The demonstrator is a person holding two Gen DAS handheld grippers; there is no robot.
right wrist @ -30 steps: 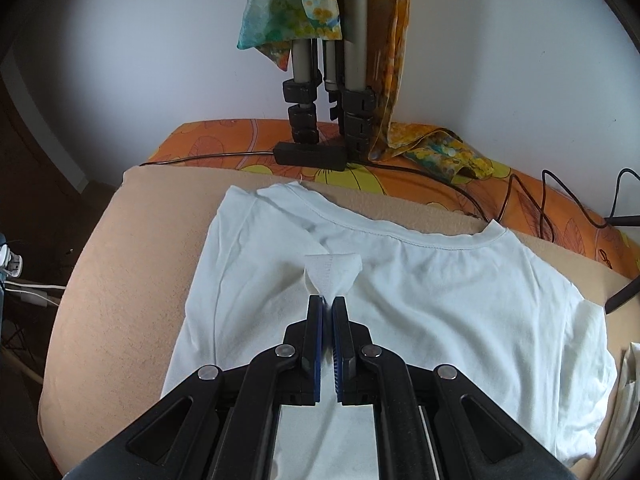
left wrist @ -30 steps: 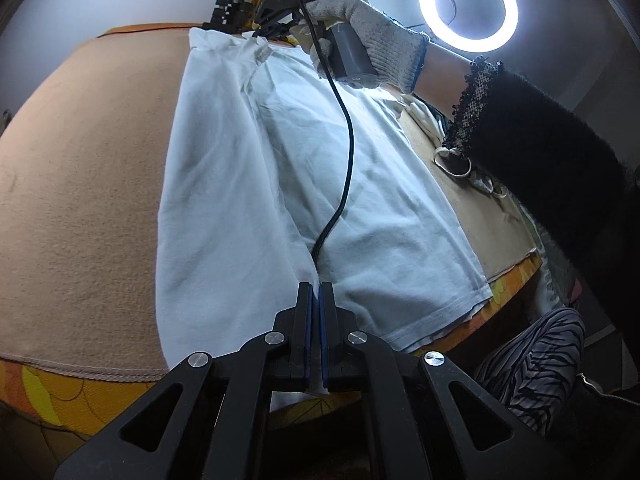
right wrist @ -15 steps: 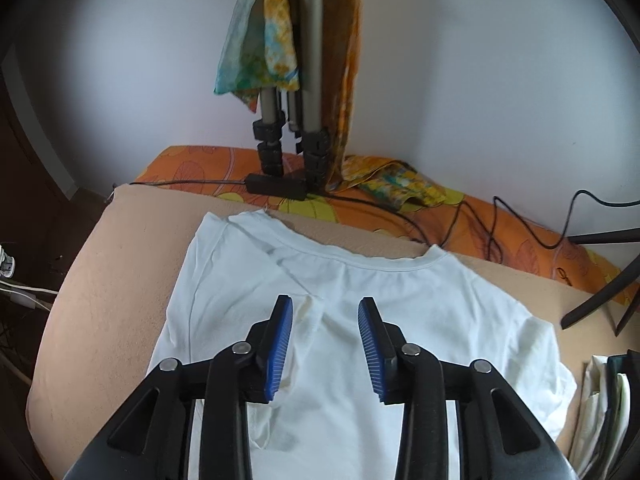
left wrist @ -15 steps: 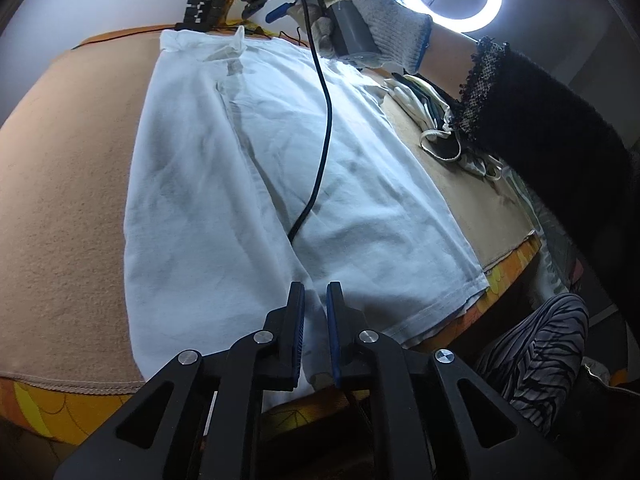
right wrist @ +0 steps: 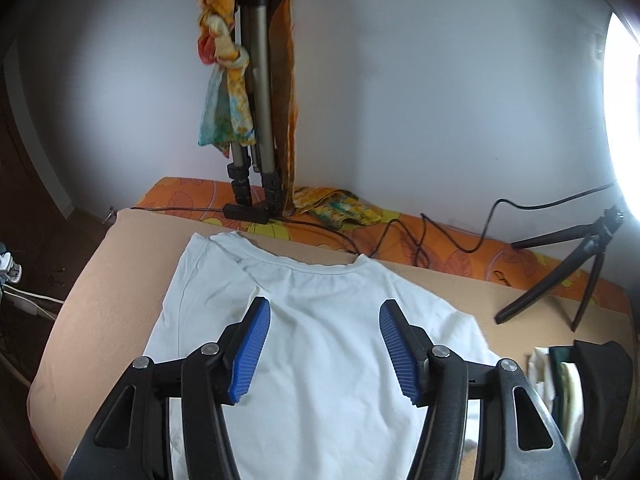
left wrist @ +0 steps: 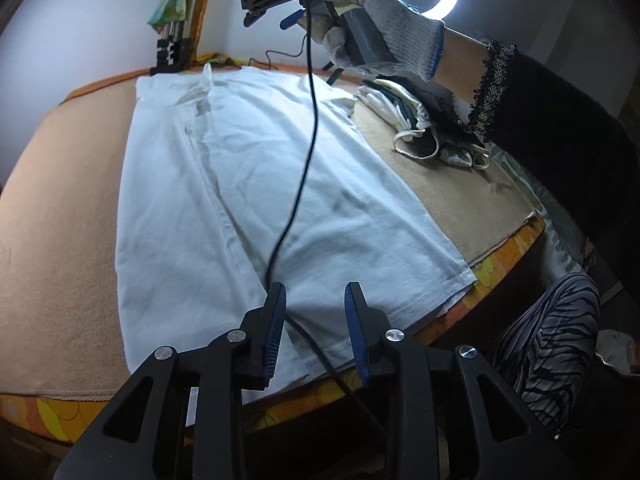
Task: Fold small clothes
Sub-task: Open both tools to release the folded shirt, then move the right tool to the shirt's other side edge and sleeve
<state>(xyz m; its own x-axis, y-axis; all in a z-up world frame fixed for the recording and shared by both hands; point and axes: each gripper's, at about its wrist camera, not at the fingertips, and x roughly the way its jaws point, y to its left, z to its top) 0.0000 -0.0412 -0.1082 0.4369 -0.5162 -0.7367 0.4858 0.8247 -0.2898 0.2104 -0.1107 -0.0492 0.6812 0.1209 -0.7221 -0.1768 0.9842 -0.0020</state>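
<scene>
White t-shirt (right wrist: 328,344); tan blanket (left wrist: 60,208); orange floral cover (right wrist: 460,240); blue-padded black tongs (right wrist: 324,312); grey glove (left wrist: 384,36).

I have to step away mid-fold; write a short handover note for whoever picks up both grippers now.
Left gripper: open, jaws just opening, nothing gripped, above the shirt's hem.
Right gripper: open, jaws just opening, empty, above the chest near the collar.
White T-shirt: flat on the tan blanket, one side already folded inward along its length.
Left to do: fold the other side in, then fold it crosswise.
</scene>
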